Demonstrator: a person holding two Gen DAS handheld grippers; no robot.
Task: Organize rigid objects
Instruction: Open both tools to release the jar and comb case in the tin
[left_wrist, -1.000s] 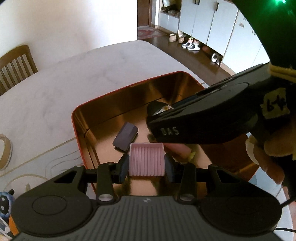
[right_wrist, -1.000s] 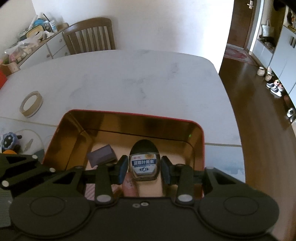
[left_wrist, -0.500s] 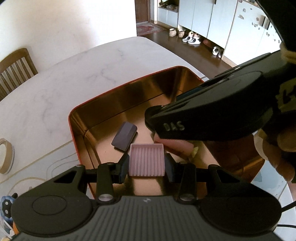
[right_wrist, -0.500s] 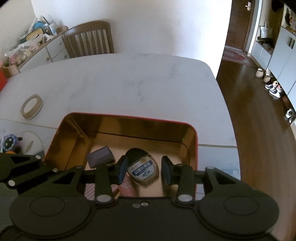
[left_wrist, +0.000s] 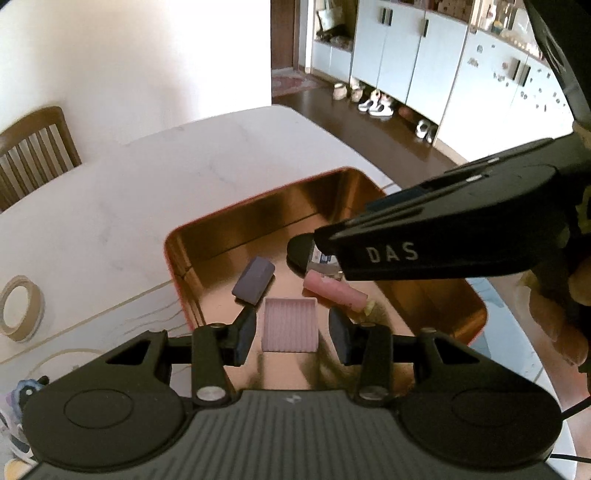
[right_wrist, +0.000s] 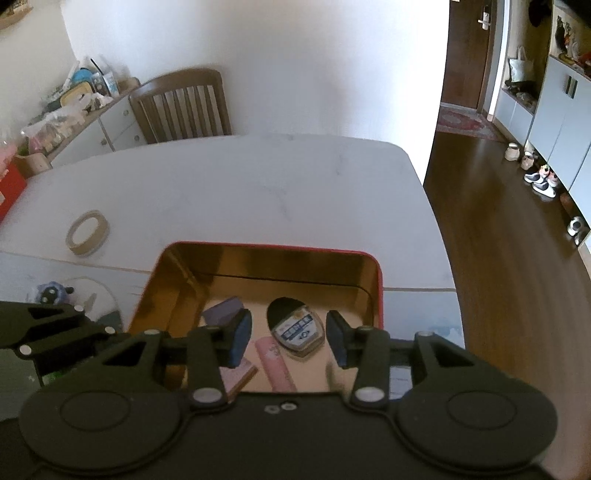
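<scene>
A red tin (left_wrist: 177, 273) with a gold inside holds a purple block (left_wrist: 255, 280), a pink cylinder (left_wrist: 334, 291), a dark oval case with a blue-and-white label (right_wrist: 299, 330) and a pink ribbed piece (left_wrist: 290, 325). My left gripper (left_wrist: 291, 334) hovers over the ribbed piece with a gap showing at each pad. My right gripper (right_wrist: 288, 338) hangs above the labelled case. Its jaws are opening and touch nothing; the case lies on the tin's floor. In the left wrist view the right gripper's black body (left_wrist: 443, 243) covers part of the case.
A roll of tape (right_wrist: 88, 233) lies on the white marble table (right_wrist: 258, 192) left of the tin. A small blue plush toy (right_wrist: 51, 291) sits near the front left. A wooden chair (right_wrist: 181, 107) stands behind the table. The table's edge runs just right of the tin.
The left pads, earlier pressed on the pink ribbed piece, now stand apart from it. The right gripper let go of the labelled case and its jaws widened. Both grippers have lifted away from the tin.
</scene>
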